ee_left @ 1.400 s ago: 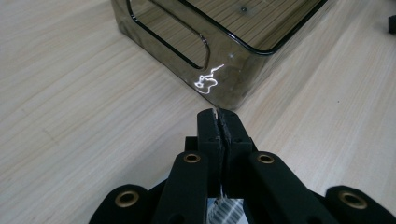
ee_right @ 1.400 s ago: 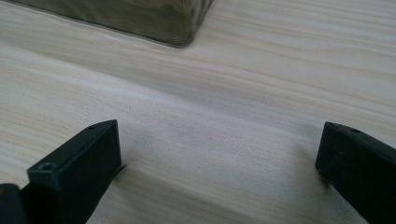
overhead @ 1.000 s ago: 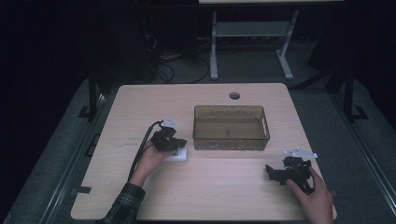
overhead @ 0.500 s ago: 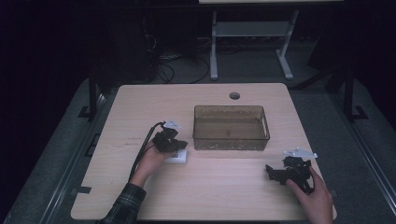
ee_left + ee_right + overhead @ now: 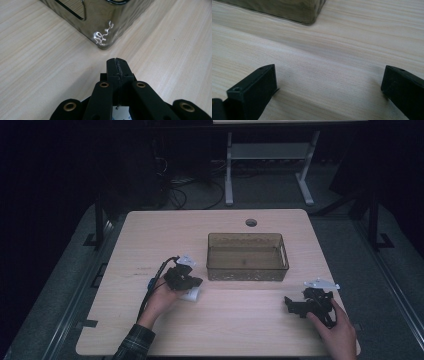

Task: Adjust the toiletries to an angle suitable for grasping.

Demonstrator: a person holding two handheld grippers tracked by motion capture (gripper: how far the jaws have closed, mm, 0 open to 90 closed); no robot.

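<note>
Two black tongs on pale woodgrain table (image 5: 150, 240), left tongs (image 5: 117, 66) together, right tongs (image 5: 329, 87) apart, glossy translucent rectangular bin (image 5: 247, 256).

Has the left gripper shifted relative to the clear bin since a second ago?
No. In the high view the left gripper, jaws shut, sits as before just off the near left corner of the clear bin, above a small white object.

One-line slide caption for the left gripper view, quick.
Shut left gripper over the pale wooden table, pointing at the corner of the clear smoky plastic bin.
</note>
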